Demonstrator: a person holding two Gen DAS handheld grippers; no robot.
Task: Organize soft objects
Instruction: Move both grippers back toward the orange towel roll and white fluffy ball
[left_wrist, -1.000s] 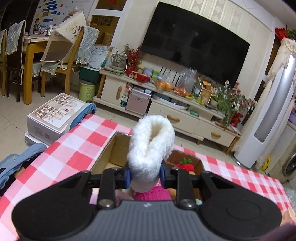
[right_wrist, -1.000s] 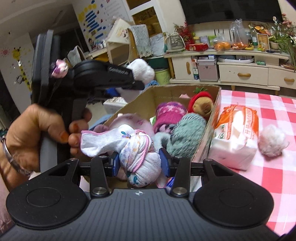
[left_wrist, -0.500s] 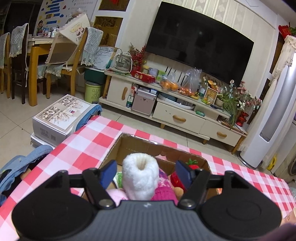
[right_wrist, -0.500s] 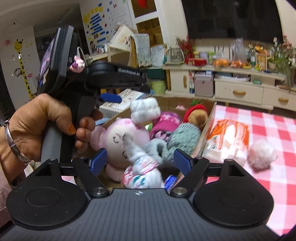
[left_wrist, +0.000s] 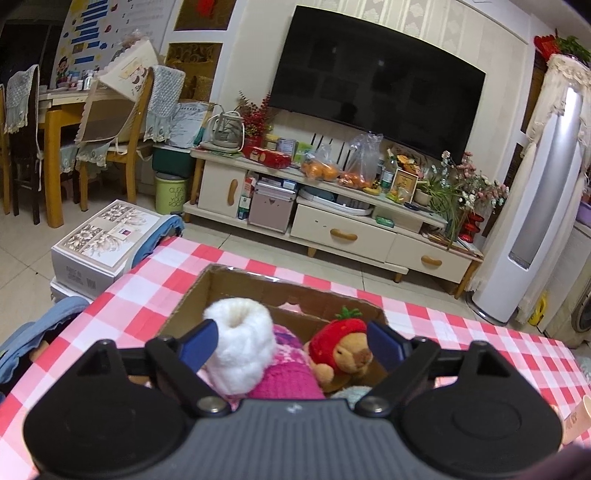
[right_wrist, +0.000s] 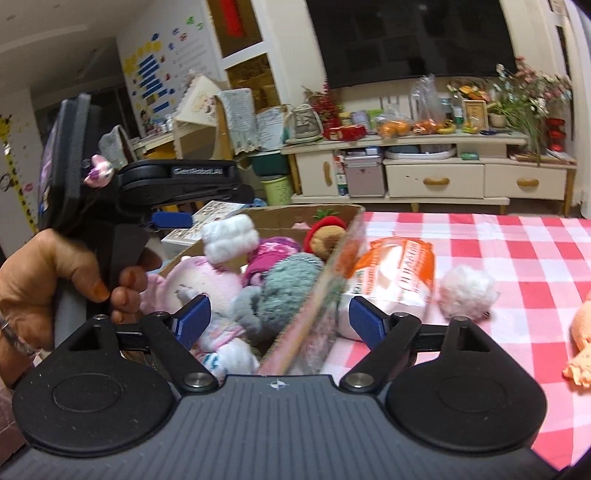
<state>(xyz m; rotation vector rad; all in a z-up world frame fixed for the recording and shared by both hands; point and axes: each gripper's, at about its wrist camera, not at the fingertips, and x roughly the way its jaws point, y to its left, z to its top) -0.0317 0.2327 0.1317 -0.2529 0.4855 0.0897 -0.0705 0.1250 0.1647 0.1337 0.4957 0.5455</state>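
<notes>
A cardboard box (left_wrist: 258, 281) on the checked tablecloth holds several soft things. A white fluffy sock (left_wrist: 240, 347) stands in it next to a pink knit hat (left_wrist: 284, 380) and a strawberry-capped plush (left_wrist: 340, 350). My left gripper (left_wrist: 291, 343) is above the box with its jaws opening; the sock is between them, but the pads do not press on it. My right gripper (right_wrist: 279, 323) straddles the box's right wall (right_wrist: 314, 314), jaws opening and holding nothing. A rolled sock bundle (right_wrist: 225, 350) lies below its left pad, by a pink plush (right_wrist: 207, 284).
On the cloth right of the box lie an orange tissue pack (right_wrist: 391, 280), a white pompom (right_wrist: 467, 291) and an orange plush (right_wrist: 580, 347) at the edge. A person's hand (right_wrist: 55, 273) holds the left gripper. Beyond the table stand a TV cabinet (left_wrist: 343, 236) and a floor box (left_wrist: 103, 240).
Both grippers opened. The left one let go of the white fluffy sock and the right one the rolled sock bundle; both now rest in the box. The right gripper swung to the right.
</notes>
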